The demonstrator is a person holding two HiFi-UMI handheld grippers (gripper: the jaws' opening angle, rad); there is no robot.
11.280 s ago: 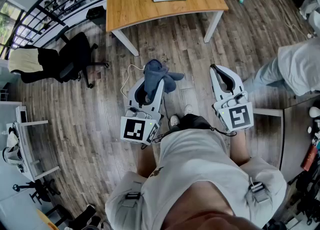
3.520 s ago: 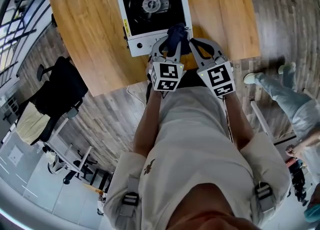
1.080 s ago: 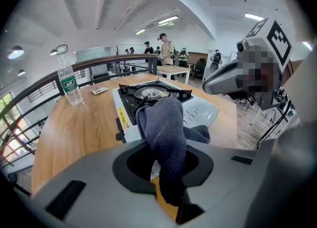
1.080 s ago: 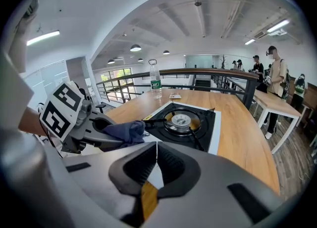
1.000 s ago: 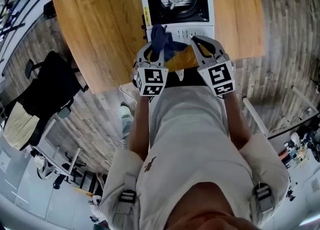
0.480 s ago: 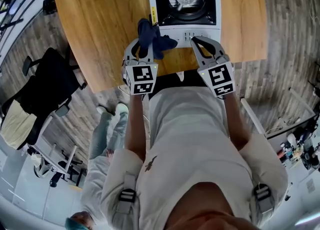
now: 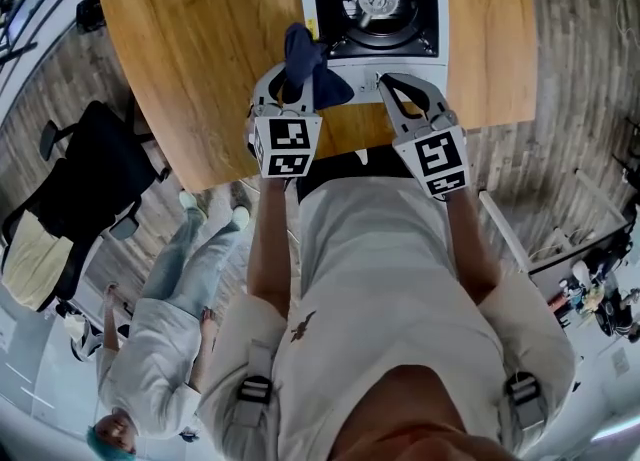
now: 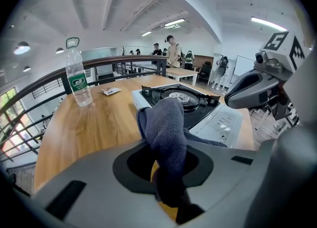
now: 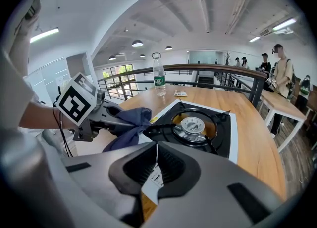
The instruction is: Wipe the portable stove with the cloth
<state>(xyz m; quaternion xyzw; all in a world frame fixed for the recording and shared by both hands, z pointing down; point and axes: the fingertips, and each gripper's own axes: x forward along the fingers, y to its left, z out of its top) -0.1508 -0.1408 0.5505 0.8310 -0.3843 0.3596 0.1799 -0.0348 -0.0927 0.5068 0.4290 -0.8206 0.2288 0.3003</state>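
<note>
The head view's top edge cuts off the far side of the portable stove (image 7: 378, 9) and the surface (image 7: 200, 49). The lower end of the cloth (image 8: 166, 133) vanishes inside the left claw (image 8: 166, 182), and print on the bottle (image 8: 77, 78) is too small to read.

Dark blue cloth (image 7: 300, 54); white stove (image 7: 372, 4) with black top; light brown wood-grain table (image 7: 190, 49).

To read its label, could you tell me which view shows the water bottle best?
The left gripper view: the water bottle stands near and unobstructed, green label visible. The right gripper view shows it small, beyond the stove. The head view leaves it out.
</note>
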